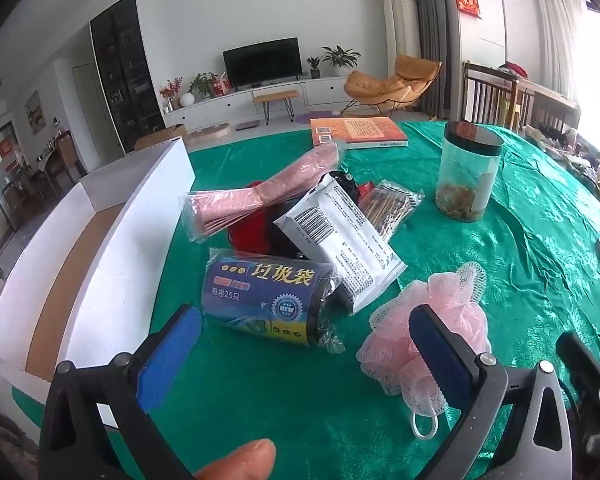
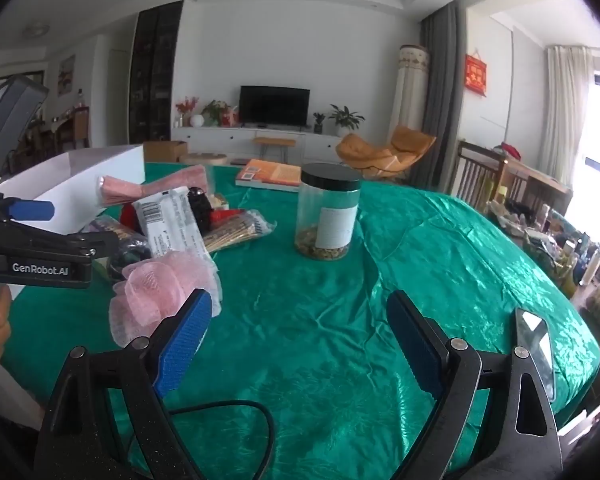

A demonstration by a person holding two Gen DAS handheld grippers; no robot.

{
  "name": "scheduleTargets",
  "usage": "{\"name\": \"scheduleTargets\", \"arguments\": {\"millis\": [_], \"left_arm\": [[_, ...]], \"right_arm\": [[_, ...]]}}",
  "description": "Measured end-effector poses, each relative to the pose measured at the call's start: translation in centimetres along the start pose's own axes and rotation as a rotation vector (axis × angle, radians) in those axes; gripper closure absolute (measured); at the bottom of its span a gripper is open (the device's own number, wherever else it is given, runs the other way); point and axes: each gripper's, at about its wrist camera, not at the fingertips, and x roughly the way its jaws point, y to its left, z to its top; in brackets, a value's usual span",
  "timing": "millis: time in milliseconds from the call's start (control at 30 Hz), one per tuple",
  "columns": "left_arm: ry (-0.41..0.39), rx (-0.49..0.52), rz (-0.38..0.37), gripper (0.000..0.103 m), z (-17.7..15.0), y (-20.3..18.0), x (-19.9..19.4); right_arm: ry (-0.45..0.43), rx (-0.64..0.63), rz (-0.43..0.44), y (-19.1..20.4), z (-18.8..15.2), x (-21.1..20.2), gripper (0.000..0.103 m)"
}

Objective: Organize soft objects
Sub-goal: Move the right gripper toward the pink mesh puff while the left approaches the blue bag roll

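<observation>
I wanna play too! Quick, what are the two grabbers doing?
Left gripper: open, holding nothing, near the pink puff.
Right gripper: open, empty.

Both wrist views low, roomward — shared jar [image 1: 469, 172].

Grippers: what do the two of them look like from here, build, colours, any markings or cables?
Both match. The left gripper and right gripper each have black angular linkages with silver pivot bolts and two fingers faced with textured blue pads. The left one's black body reads "GenRobot.AI" in white. A black cable loops under the right gripper. Bare fingers, no sleeves visible.
</observation>
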Motion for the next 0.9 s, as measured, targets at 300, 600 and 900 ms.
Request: {"name": "scheduleTargets", "arguments": {"millis": [300,600,900], "left_arm": [[0.010,-0.063,0.053,0.000,-0.4,4.0,0.3],[0.161,0.007,-0.043,0.000,-3.5,1.8,4.3],[0.247,0.039,-0.079,0.000,-5.4,-0.3,7.4]], "right_arm": [[0.303,-0.181,0.341,7.1,-0.4,7.0,0.012],[0.258,0.439,-0.076,-9.3,-0.4,9.2,0.012],[0.220,0.414,-0.034,-11.0,-1.2,6.3,0.012]]}}
